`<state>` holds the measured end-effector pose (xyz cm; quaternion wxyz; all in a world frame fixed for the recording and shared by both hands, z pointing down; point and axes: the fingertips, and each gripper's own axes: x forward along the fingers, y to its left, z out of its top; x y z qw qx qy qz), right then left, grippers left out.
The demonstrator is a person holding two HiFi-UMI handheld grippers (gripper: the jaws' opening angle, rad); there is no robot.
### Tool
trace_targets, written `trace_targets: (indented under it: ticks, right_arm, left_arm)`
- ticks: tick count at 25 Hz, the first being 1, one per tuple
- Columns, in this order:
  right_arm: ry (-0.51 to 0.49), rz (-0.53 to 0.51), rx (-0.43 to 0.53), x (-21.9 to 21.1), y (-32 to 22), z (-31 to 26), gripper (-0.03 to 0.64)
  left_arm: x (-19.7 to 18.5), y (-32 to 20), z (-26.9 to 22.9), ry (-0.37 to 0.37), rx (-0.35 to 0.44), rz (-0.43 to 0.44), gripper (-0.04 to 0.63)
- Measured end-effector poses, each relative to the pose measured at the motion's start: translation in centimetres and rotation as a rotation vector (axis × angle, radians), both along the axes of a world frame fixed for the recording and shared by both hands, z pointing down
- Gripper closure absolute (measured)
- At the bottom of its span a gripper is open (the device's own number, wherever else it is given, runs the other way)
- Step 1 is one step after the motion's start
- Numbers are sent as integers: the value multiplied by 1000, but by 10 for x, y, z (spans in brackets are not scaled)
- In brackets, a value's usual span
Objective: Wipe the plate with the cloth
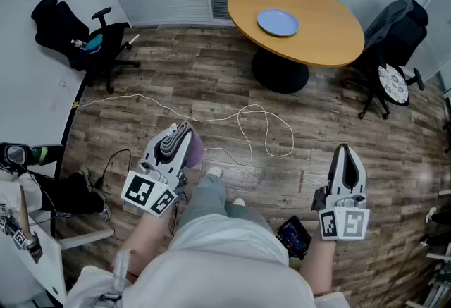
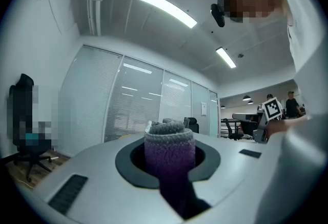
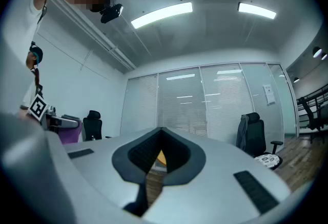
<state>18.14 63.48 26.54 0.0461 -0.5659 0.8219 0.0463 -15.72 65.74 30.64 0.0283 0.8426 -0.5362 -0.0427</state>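
A light blue plate (image 1: 277,21) lies on the round wooden table (image 1: 317,39) at the far side of the room. A purple and grey cloth (image 1: 194,149) is folded between the jaws of my left gripper (image 1: 184,132), which is shut on it; in the left gripper view the cloth (image 2: 169,151) fills the gap between the jaws. My right gripper (image 1: 346,153) is held level at the lower right, jaws shut with nothing between them (image 3: 159,159). Both grippers hang close to my body, far from the table.
A black office chair (image 1: 91,42) stands at the left wall and another chair (image 1: 394,39) right of the table. A white cable (image 1: 254,127) snakes over the wooden floor between me and the table. A desk edge with gear (image 1: 21,229) is at my left.
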Motion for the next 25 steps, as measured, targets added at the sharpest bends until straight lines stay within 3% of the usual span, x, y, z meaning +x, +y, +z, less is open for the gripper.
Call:
trace_targets:
  ticks: [17,25]
  right_arm:
    - [18,-3,25,3,9,-9,598]
    - [-31,-8,36,6,4,-9,598]
  left_arm:
    - [5,3,1,1,-2,-6,522]
    - [9,-4,2,-2,-4,-2,522]
